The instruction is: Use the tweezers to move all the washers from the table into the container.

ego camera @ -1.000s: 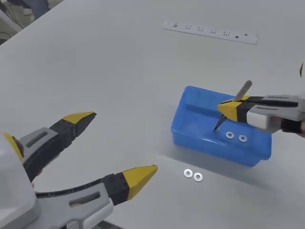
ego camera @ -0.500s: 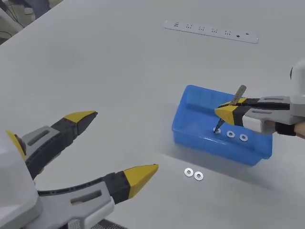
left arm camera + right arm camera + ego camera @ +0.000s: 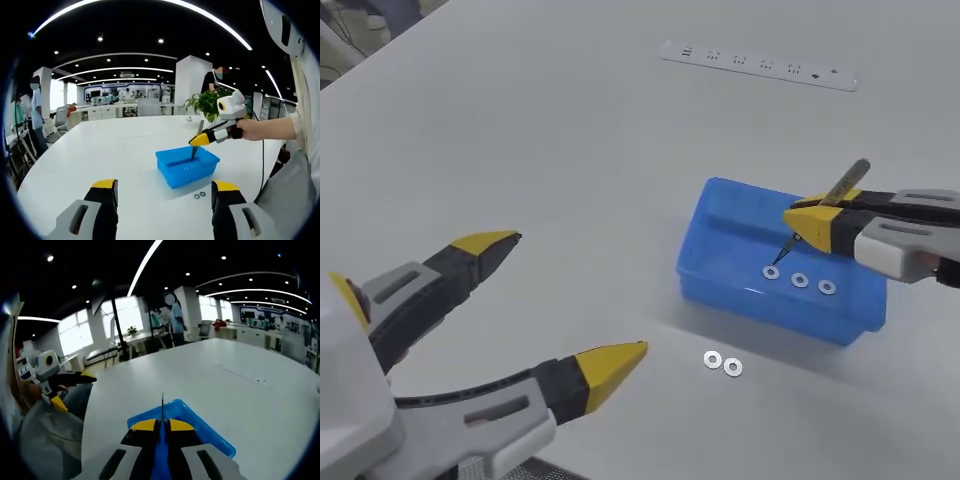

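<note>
At right, the right gripper's fingers clamp tweezers over the blue container, probably to release a washer; the left gripper's fingers gape wide, idle.

Right claw: your yellow-tipped jaws are pressed together on the tweezers.
Tweezers: the thin tip pokes forward past your jaws.
Container: blue, below the tip, on the white surface.

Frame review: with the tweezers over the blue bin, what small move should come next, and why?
Probably swing the right tongs and their tweezers out of the container toward the two washers on the table in front of it. Three washers already lie inside, and those two are left outside.
</note>
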Motion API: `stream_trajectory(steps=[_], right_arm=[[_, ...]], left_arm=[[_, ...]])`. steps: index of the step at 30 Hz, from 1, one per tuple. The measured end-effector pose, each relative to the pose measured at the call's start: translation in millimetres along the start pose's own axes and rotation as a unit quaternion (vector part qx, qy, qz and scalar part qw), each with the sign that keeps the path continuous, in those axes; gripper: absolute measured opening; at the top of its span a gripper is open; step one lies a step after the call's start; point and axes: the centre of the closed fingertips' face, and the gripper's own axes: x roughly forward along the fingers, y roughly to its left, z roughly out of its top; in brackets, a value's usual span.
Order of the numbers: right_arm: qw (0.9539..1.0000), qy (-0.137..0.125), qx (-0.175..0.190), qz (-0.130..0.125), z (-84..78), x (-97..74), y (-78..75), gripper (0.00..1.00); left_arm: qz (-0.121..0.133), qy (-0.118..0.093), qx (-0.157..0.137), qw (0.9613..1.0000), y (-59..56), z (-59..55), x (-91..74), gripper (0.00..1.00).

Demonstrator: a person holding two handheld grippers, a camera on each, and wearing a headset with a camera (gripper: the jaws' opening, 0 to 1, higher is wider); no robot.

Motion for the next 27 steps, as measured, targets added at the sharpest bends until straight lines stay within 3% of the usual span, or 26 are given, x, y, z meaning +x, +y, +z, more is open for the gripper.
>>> stream_trajectory(steps=[6,14,19,27], right_arm=[[0.9998,-0.011,0.001,0.015,3.6,-5.2,17.3,0.04],[0.9975,-0.013,0.022,0.065,-9.2,2.1,43.7,0.04],[0.9947,0.003,0.047,0.092,-22.1,7.9,56.2,0.04],[0.9925,0.038,0.063,0.097,-47.6,12.8,60.0,0.04]], left_arm=[[-0.001,0.0,0.0,1.0,0.6,-0.4,-0.2,0.77],[-0.002,0.0,0.001,1.0,-0.1,-0.3,0.0,0.77],[-0.001,0.0,0.001,1.0,0.7,-0.8,-0.1,0.76],[0.002,-0.001,0.001,1.0,1.6,-0.3,-0.6,0.76]])
